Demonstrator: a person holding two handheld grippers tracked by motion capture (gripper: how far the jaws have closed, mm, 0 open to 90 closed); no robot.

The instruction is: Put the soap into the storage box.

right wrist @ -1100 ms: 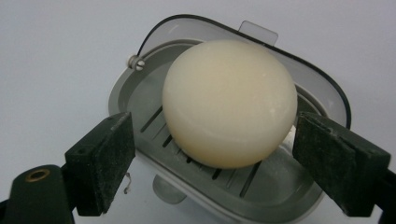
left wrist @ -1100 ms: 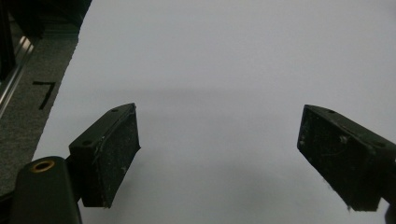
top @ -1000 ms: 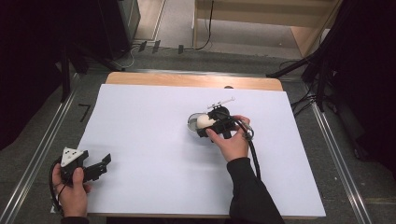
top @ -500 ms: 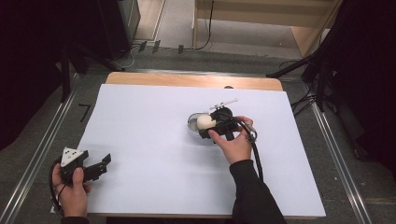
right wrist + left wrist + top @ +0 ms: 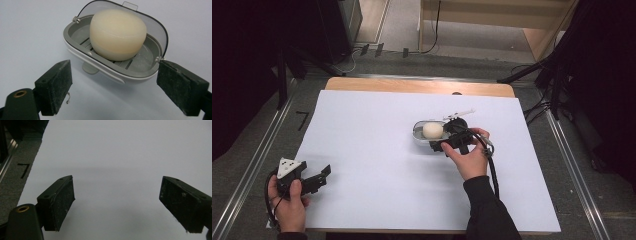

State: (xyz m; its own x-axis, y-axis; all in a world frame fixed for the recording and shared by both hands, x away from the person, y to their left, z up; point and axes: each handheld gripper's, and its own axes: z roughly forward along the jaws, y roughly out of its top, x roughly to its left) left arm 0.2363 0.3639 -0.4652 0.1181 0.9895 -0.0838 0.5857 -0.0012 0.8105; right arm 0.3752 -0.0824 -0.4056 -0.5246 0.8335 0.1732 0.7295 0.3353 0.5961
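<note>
My right gripper [image 5: 447,143] at the open soap dish, jaws apart and holding nothing.

The soap dish [image 5: 117,72] sits near the middle of the white tabletop [image 5: 377,150], a little right of centre, with its clear hinged lid [image 5: 152,25] tipped up behind it and a round cream bar of soap [image 5: 118,33] lying on the slatted grey tray inside. My right jaws stand wide apart just in front of the dish, one at each end of its near rim; whether they touch it I cannot tell. My left gripper [image 5: 314,179] rests well away at the tabletop's near left corner, its jaws also spread over bare white surface.
</note>
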